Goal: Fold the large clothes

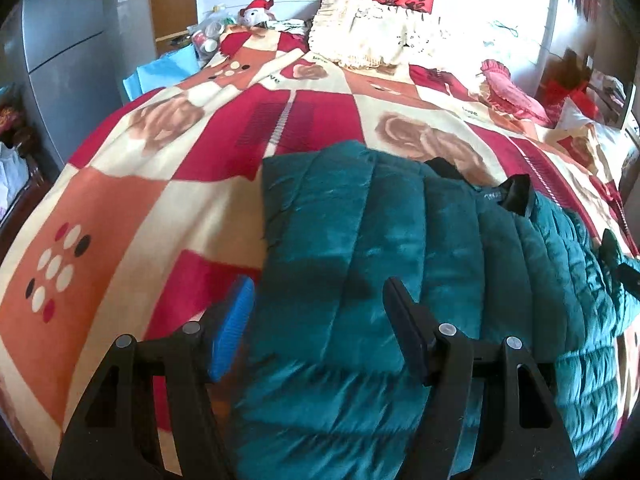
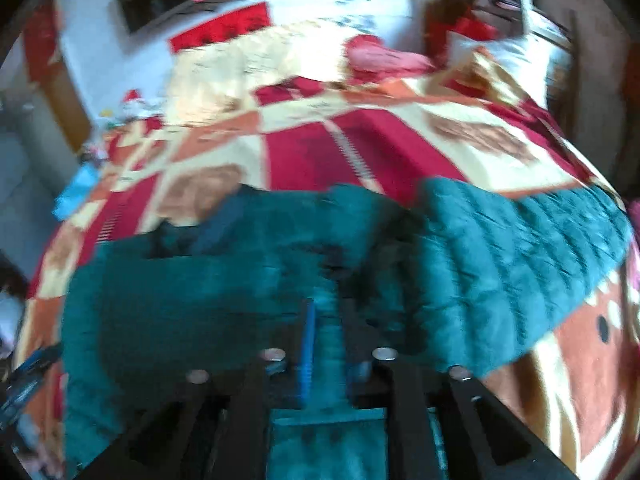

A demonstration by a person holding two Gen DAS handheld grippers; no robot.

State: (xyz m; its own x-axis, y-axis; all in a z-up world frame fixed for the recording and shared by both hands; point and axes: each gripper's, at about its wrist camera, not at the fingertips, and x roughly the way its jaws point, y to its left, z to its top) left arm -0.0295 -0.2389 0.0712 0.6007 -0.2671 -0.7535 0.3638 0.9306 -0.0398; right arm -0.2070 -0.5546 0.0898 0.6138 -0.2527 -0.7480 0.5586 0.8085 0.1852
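Observation:
A large teal quilted jacket (image 1: pixel 400 248) lies on a bed covered by a red, cream and orange patterned blanket (image 1: pixel 132 208). Its black collar (image 1: pixel 516 192) shows at the right. My left gripper (image 1: pixel 320 300) is open above the jacket's near left part, holding nothing. In the blurred right wrist view the jacket (image 2: pixel 520 272) spreads across the bed, one part stretching to the right. My right gripper (image 2: pixel 328 336) is shut on a fold of the teal jacket fabric between its fingers.
A cream frilled pillow (image 1: pixel 372 32) and a pink pillow (image 1: pixel 516 96) lie at the bed's head. A stuffed toy (image 1: pixel 256 12) and clutter sit at the far left corner. A grey cabinet (image 1: pixel 60 52) stands left of the bed.

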